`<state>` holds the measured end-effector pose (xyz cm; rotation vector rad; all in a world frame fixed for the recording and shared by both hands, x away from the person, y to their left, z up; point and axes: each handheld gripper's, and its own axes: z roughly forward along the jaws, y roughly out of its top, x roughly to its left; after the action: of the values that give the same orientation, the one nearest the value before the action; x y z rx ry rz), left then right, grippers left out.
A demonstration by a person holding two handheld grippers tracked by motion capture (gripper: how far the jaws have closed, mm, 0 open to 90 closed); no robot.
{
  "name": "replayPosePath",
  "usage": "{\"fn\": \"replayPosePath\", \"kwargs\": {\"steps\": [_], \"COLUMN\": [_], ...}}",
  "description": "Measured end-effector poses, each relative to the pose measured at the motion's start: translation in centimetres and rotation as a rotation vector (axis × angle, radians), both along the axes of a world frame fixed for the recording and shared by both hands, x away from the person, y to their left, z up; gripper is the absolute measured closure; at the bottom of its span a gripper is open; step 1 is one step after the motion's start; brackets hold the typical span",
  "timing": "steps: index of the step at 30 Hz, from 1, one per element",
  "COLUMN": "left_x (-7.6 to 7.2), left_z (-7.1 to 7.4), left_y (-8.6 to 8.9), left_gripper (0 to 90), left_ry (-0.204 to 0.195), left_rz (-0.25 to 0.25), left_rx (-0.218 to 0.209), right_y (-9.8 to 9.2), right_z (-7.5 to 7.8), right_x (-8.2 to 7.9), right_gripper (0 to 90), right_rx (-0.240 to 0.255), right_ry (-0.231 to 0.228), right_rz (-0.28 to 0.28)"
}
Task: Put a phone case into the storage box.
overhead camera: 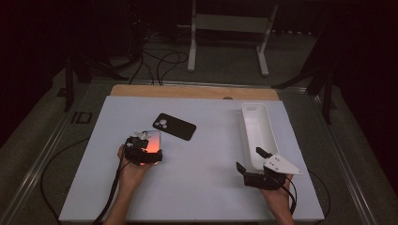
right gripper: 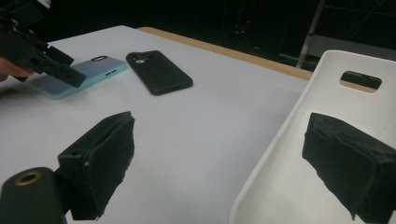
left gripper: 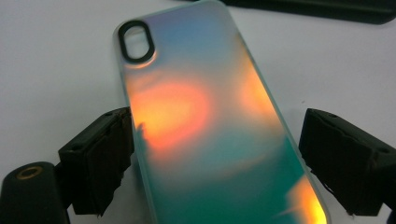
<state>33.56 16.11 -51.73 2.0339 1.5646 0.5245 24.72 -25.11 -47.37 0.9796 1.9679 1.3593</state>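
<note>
Iridescent translucent phone case (left gripper: pixel 205 130), oval camera cut-out, flat on the white desk (overhead camera: pixel 206 187) between the left gripper (overhead camera: pixel 143 152) jaws; left pad at its edge, right pad apart, not gripped. Right gripper (overhead camera: pixel 251 161): jaws wide, empty, straddling the wall of a white oblong plastic tray (overhead camera: pixel 270 126). Matte black phone case (overhead camera: pixel 174 126) beside the iridescent one. High view adds grey floor, cables, white stand. No legible writing.

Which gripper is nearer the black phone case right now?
Left. The left gripper is over the iridescent phone case, lying just beside the black phone case. The right gripper is across the table at the white tray.
</note>
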Motion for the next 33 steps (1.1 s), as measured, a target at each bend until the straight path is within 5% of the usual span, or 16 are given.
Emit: {"fn": "replayPosePath", "kwargs": {"steps": [6,16,33], "left_x": [-0.5,-0.3,-1.9], "left_z": [-0.3,0.1,1.9], "left_y": [1.9,2.3,2.7], "left_gripper": [12.7,15.4,16.6], "left_ry": [0.036,0.079,-0.029], "left_rz": [0.011,-0.010,-0.069], "left_rx": [-0.014,0.000,-0.095], "right_y": [0.0,0.1,-0.1], "right_z": [0.0,0.0,0.5], "right_x": [0.0,0.1,0.4], "right_gripper": [9.0,9.0,9.0], "right_rx": [-0.001,-0.001,0.032], "right_ry": [0.000,0.004,0.016], "right_rz": [-0.002,0.002,0.008]}}
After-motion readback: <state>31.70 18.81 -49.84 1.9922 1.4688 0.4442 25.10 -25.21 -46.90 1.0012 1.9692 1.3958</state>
